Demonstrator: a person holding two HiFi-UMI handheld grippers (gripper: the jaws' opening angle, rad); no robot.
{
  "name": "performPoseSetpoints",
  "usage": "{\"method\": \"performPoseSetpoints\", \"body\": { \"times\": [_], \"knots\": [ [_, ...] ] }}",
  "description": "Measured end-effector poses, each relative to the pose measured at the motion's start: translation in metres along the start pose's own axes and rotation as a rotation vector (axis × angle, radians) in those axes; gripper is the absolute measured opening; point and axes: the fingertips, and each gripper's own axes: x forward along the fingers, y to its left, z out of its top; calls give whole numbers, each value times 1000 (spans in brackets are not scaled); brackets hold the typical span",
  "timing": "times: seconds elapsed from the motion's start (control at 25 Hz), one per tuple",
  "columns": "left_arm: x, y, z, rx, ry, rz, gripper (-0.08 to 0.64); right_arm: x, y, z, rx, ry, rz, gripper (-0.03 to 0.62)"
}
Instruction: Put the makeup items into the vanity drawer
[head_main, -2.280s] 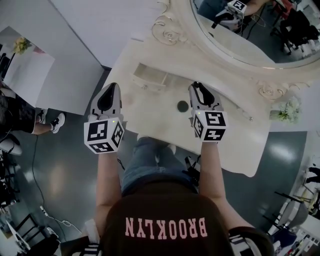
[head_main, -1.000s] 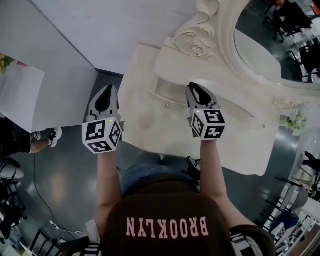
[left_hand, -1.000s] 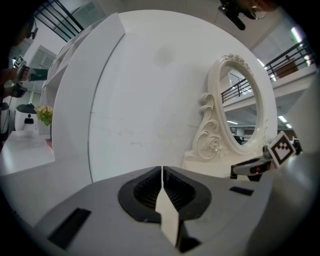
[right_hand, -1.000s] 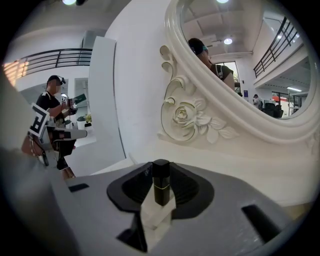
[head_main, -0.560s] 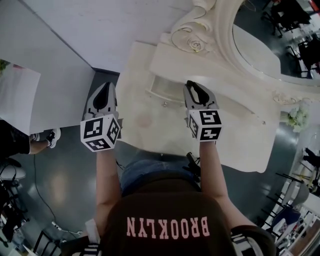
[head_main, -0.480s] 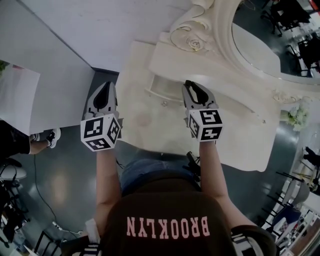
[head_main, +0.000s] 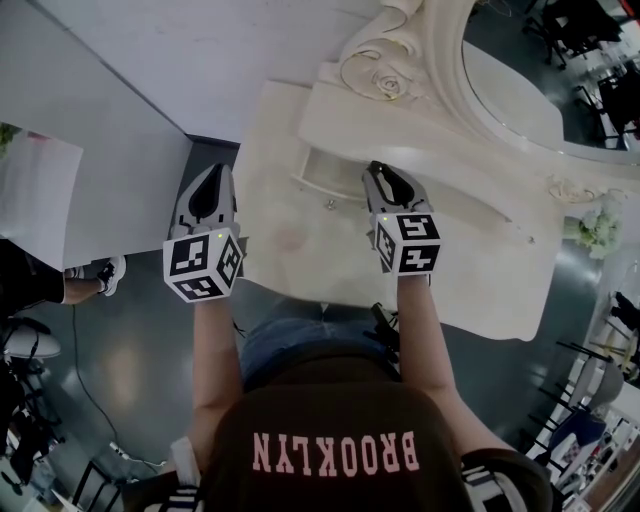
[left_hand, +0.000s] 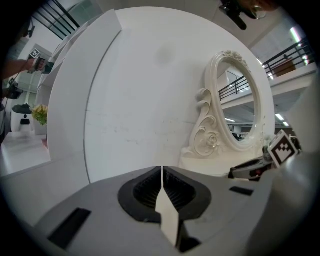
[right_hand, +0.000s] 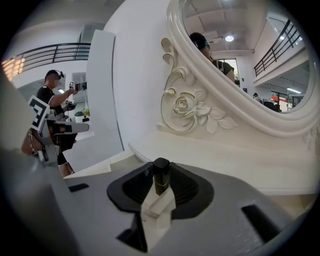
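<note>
The task's thing in hand is a small dark lipstick tube (right_hand: 160, 174) with a thin gold band. It stands upright between the jaws of the right hand-held gripper (head_main: 382, 172), which are clamped on its lower body. The gripper hovers just to the right of the vanity drawer (head_main: 322, 188), near that end of its front. The knob (head_main: 330, 205) faces the person. Whether the drawer is out far enough to take anything, I cannot tell.

The tube looks light and stiff, so it should not give under the pads. Its shell seems smooth and glossy, and it is narrow, so it may slip or swivel in a loose grip. The body below the band is the safer hold, since a cap taken alone could pull off.

The left hand-held gripper (left_hand: 161, 176) has its jaws together on nothing. It is held left of the drawer, at the near-left edge of the bench (head_main: 285, 245).
</note>
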Motion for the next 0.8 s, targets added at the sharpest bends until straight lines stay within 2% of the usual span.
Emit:
{"method": "performPoseSetpoints", "body": {
  "times": [0.4,0.68,0.8],
  "knots": [
    [-3,4,-3,7,6,0,11,12,-3,-28,43,121,-33,91],
    [-7,8,0,4,-4,6,11,15,-2,-30,55,122,-37,95],
    [-9,7,2,2,-9,6,11,13,3,-29,60,125,-14,150]
  ]
}}
